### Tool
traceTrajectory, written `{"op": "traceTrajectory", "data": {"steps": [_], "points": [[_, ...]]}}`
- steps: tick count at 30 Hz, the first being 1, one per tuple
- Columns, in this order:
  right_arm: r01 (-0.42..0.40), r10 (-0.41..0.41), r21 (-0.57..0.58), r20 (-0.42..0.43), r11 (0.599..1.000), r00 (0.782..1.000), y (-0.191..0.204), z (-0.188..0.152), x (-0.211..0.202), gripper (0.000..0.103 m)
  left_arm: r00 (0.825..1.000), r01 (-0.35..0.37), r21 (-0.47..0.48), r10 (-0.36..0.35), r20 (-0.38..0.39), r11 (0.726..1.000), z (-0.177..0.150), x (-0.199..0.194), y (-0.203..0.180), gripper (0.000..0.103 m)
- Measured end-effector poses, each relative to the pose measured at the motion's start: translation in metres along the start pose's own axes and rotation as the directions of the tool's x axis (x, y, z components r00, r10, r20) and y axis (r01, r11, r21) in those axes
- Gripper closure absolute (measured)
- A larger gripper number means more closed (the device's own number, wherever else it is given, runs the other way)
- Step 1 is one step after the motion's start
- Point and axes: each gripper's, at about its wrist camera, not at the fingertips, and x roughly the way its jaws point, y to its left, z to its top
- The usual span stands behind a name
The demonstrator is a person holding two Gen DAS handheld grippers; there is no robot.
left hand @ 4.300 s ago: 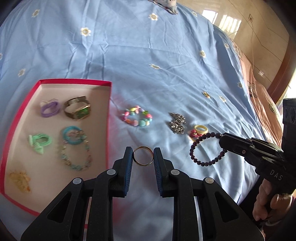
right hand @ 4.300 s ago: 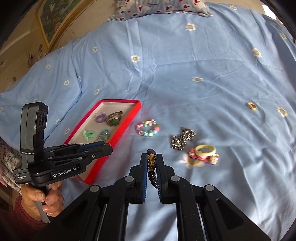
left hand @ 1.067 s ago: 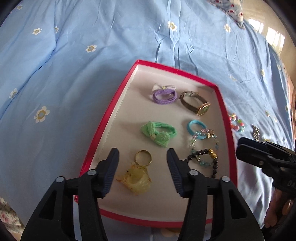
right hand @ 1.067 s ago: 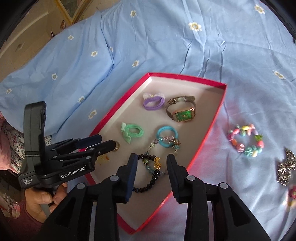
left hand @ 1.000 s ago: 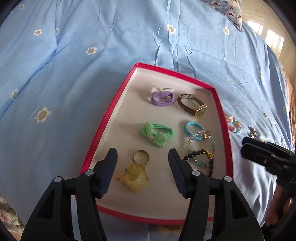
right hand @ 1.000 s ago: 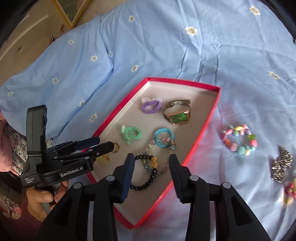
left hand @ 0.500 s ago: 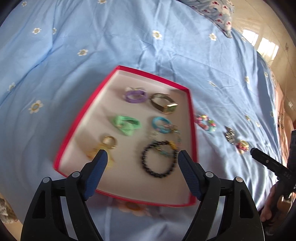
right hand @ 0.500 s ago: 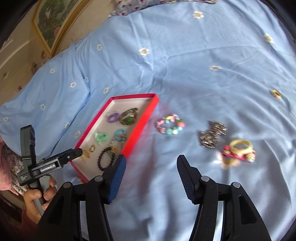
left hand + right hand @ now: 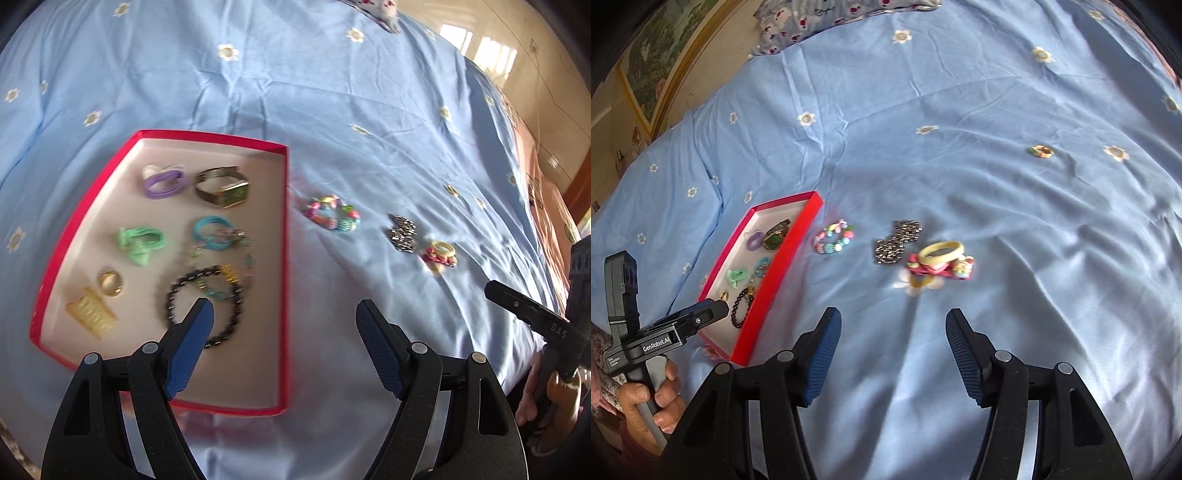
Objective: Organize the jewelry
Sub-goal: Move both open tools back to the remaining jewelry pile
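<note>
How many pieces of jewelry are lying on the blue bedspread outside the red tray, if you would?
3 groups: the colourful bead bracelet nearest the red tray, the metal chain piece beside it, and the yellow-and-pink cluster, possibly several pieces.

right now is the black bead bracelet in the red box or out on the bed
In. The black bead bracelet lies on the floor of the red box, beside other jewelry.

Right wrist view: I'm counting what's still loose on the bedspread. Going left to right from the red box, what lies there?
Red box → multicoloured bead bracelet → silver chain bracelet → yellow bangle with the pink clip → small ring far off to the right.
</note>
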Motion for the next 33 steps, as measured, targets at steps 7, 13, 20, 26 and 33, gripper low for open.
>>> {"op": "traceTrajectory", "data": {"steps": [7, 13, 20, 26, 33], "points": [[0.012, -0.013, 0.025, 0.019, 1.000, 1.000, -0.016, 0.005, -0.005, 0.042, 1.000, 0.016, 0.045, -0.016, -0.003, 0.999, 0.011, 0.010, -0.019, 0.023], [0.009, -0.009, 0.013, 0.020, 1.000, 1.000, -0.017, 0.015, -0.002, 0.042, 1.000, 0.030, 0.100, -0.029, -0.010, 0.995, 0.025, 0.022, -0.036, 0.023], [-0.007, 0.007, -0.017, 0.013, 1.000, 1.000, -0.011, 0.035, 0.012, 0.042, 0.999, 0.042, 0.175, -0.040, -0.016, 0.984, 0.045, 0.043, -0.059, 0.023], [-0.016, 0.016, -0.038, -0.019, 0.999, 1.000, -0.007, 0.056, 0.037, 0.043, 0.998, 0.055, 0.215, -0.046, -0.045, 0.975, 0.063, 0.073, -0.072, 0.024], [-0.018, 0.011, -0.075, -0.100, 0.997, 0.995, -0.003, 0.075, 0.085, 0.052, 0.990, 0.053, 0.270, -0.016, -0.137, 0.961, 0.076, 0.120, -0.077, 0.036]]}}
